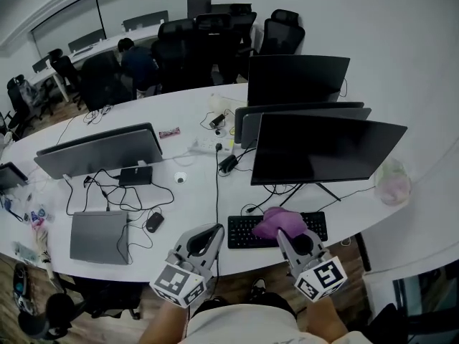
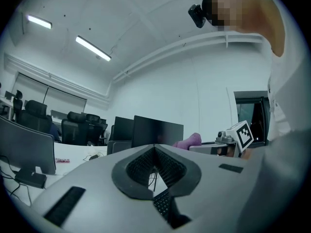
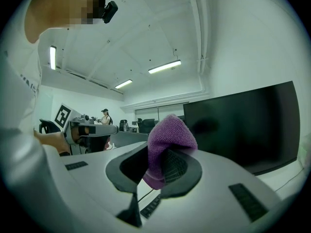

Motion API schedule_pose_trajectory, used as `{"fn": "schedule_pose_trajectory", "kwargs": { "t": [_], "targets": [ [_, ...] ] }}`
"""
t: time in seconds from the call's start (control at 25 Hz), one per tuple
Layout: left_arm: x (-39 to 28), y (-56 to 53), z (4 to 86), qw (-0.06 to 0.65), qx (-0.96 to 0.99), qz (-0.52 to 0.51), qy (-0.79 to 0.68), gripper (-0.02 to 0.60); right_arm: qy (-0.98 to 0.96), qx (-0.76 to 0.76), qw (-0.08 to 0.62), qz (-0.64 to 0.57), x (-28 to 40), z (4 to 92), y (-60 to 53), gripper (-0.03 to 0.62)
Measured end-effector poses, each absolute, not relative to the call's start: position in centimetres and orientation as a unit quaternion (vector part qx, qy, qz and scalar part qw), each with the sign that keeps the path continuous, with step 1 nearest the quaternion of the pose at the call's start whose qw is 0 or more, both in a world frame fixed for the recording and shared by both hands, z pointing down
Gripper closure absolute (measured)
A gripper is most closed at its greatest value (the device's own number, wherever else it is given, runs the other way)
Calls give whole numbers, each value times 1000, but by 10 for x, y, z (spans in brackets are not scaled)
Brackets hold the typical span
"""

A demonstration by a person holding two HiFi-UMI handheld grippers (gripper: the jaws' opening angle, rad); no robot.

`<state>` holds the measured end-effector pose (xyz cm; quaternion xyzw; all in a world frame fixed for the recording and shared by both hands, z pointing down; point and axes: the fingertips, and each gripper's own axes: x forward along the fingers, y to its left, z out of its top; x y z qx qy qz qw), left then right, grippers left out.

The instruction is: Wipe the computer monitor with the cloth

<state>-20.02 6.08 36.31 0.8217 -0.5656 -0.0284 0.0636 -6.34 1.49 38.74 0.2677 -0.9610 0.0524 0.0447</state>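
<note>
So I'm holding my left gripper (image 1: 214, 229) over the near edge of the counter (image 1: 190, 203), jaws pressed together with nothing in them. Just to its right, my right gripper (image 1: 281, 234) is pinching the purple cloth (image 1: 276, 221), which is bunching up out of the jaws and hanging over the keyboard (image 1: 247, 231). The computer monitor (image 1: 323, 149) is standing just behind, dark screen facing me.

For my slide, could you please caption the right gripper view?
Right gripper holding a purple cloth near the dark monitor.
</note>
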Motion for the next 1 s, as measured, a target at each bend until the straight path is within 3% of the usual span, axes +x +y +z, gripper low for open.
{"fn": "schedule_pose_trajectory", "kwargs": {
  "t": [0.52,1.0],
  "targets": [
    [-175,-2,370,68,784,11,-617,575,-975,202,32,83,-47,404,-60,539],
    [-244,2,381,86,804,-11,-588,575,-957,247,85,123,-129,452,-64,539]
  ]
}}
